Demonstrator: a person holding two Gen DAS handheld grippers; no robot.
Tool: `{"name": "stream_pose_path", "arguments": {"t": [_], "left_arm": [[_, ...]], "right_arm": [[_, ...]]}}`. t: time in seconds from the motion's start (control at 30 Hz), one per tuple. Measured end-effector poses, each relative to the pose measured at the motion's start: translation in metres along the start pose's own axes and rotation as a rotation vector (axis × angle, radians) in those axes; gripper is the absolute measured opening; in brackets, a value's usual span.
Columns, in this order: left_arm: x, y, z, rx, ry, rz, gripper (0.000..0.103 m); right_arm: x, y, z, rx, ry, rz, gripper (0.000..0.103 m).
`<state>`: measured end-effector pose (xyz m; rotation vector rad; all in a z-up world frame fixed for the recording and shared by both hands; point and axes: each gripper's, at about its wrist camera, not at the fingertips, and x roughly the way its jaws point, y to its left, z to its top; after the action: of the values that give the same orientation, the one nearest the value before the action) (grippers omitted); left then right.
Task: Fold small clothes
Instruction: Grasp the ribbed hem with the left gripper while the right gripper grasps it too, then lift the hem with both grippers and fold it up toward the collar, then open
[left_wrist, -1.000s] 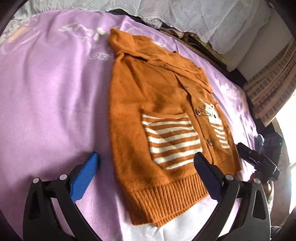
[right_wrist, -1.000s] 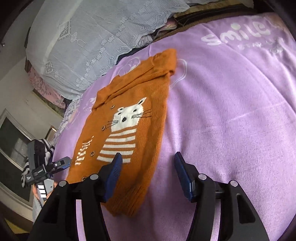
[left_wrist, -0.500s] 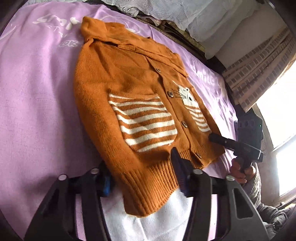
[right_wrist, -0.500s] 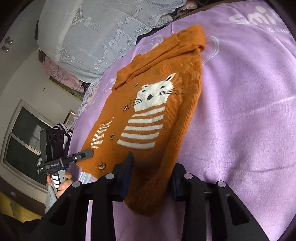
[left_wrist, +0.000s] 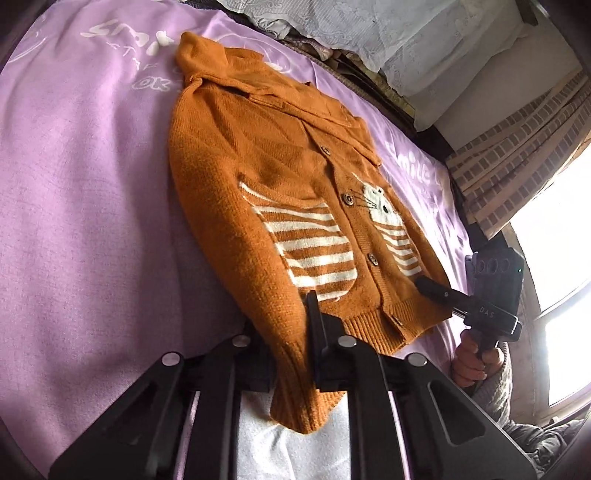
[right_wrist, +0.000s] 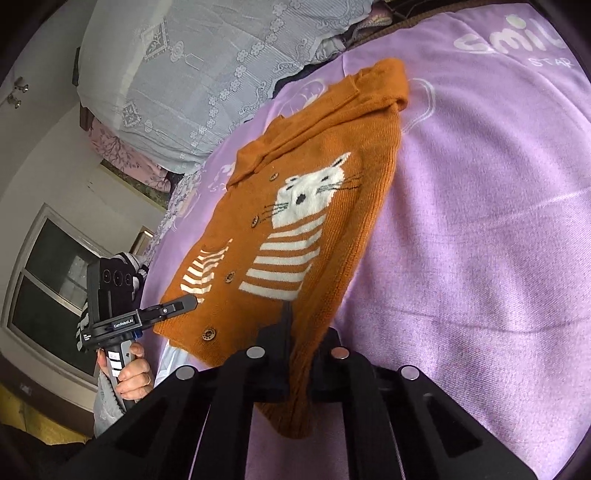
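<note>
Two grips set: left gripper (left_wrist: 291, 350) and right gripper (right_wrist: 301, 354) have just closed, each pinching a hem corner of the orange knitted cat cardigan (left_wrist: 280, 192) lying flat on the lilac fleece blanket (left_wrist: 81, 192). Step: securing hem. Next, probably lift both corners evenly toward the collar.

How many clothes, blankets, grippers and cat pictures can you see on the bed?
Orange knitted cardigans: 1
White cat pictures knitted on the cardigan: 1
Purple fleece blankets: 1
Black two-finger grippers: 2, the left gripper and the right gripper, each shut on the cardigan's ribbed bottom hem
Total: 5
</note>
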<state>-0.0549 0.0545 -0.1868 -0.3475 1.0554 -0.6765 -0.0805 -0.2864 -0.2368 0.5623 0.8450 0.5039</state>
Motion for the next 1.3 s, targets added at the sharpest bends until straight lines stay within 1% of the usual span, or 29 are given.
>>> {"name": "stream_pose_path", "arguments": {"t": [0.03, 0.1, 0.17, 0.2, 0.27, 0.33, 0.4, 0.47, 0.57, 0.7, 0.87, 1.0, 1.17, 1.3], "left_arm": [[0.001, 0.000, 0.000, 0.007, 0.006, 0.009, 0.013], [0.006, 0.004, 0.000, -0.015, 0.028, 0.014, 0.016], [0.005, 0.012, 0.000, -0.060, 0.033, -0.025, 0.016], [0.005, 0.013, 0.000, -0.063, 0.032, -0.030, 0.015], [0.001, 0.007, -0.001, -0.038, 0.013, -0.013, 0.010], [-0.006, -0.001, -0.002, 0.000, -0.023, 0.010, 0.008], [-0.016, -0.007, -0.005, 0.019, -0.056, 0.006, 0.008], [-0.023, -0.007, -0.009, 0.016, -0.072, -0.005, 0.008], [-0.027, -0.004, -0.017, 0.000, -0.070, -0.011, 0.008], [-0.030, -0.002, -0.021, 0.001, -0.068, -0.016, 0.007], [-0.030, 0.002, -0.024, -0.013, -0.042, -0.024, 0.007], [-0.038, -0.008, -0.008, 0.024, -0.057, -0.027, 0.007], [-0.047, -0.020, 0.028, 0.071, -0.115, 0.003, 0.008], [-0.044, -0.019, 0.052, 0.044, -0.135, 0.013, 0.008]], "right_arm": [[0.004, -0.001, 0.001, 0.003, 0.022, -0.003, 0.007], [0.007, -0.003, 0.002, 0.009, 0.034, -0.004, 0.008], [0.007, -0.002, 0.001, 0.005, 0.030, -0.008, 0.008], [0.006, -0.001, 0.001, 0.002, 0.025, -0.014, 0.007], [0.000, 0.002, 0.000, -0.010, -0.004, -0.010, 0.006], [-0.009, 0.006, 0.001, -0.025, -0.039, 0.006, 0.006], [-0.018, 0.008, 0.000, -0.029, -0.065, 0.026, 0.005], [-0.024, 0.007, -0.005, -0.019, -0.074, 0.040, 0.005], [-0.027, 0.007, -0.012, -0.013, -0.064, 0.065, 0.005], [-0.028, 0.009, -0.017, -0.020, -0.052, 0.072, 0.005], [-0.032, 0.005, -0.018, 0.000, -0.047, 0.091, 0.005], [-0.036, 0.010, 0.000, 0.022, -0.066, 0.153, 0.005], [-0.038, 0.016, 0.030, 0.056, -0.113, 0.197, 0.005], [-0.030, 0.013, 0.054, 0.099, -0.134, 0.208, 0.005]]}}
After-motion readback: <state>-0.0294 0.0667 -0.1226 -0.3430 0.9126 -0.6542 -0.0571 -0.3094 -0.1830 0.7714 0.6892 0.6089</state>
